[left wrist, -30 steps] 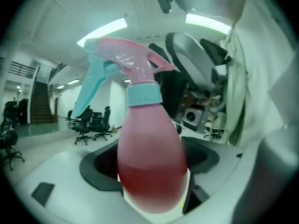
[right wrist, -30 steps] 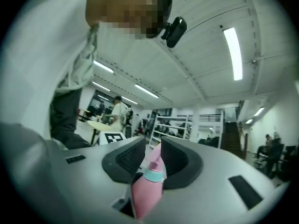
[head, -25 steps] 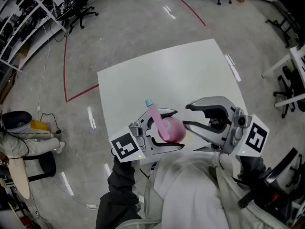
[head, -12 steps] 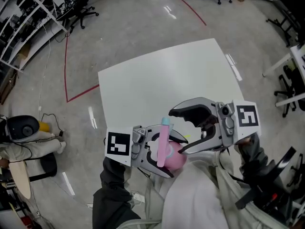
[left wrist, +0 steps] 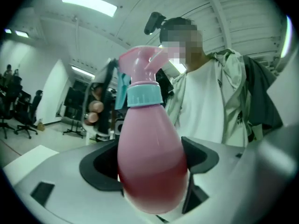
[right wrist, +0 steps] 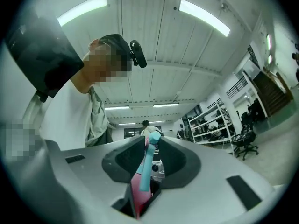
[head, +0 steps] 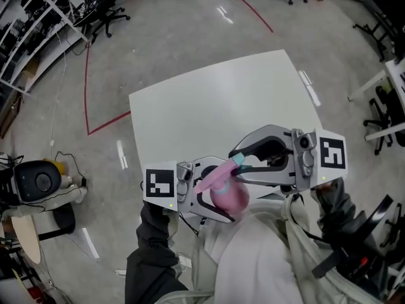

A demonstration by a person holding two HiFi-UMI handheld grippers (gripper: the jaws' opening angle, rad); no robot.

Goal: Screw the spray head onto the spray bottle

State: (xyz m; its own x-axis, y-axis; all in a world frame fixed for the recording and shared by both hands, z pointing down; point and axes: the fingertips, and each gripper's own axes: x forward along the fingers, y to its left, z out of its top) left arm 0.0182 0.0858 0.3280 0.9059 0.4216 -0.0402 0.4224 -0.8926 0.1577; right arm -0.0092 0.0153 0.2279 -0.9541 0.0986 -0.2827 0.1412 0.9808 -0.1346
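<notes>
Pink spray bottle is up in the air near the front edge of the white table, close to my chest and tilted. Its round body is pinched between the pads of my left gripper, one black pad pressed on each side. The spray head sits on the neck with its teal collar – can't tell how far it's threaded on.

My right gripper comes in from the other side. Its jaws have just been closing and are now clamped on the spray head, the teal trigger strip and the pink part both between the pads.

Head view: left gripper and right gripper meet tip to tip over the bottle, and the head angles up towards the right jaws. Marker cubes face up – left one, right one.

Table top is bare. Around it there's grey floor with a red line and office chairs at far left.
</notes>
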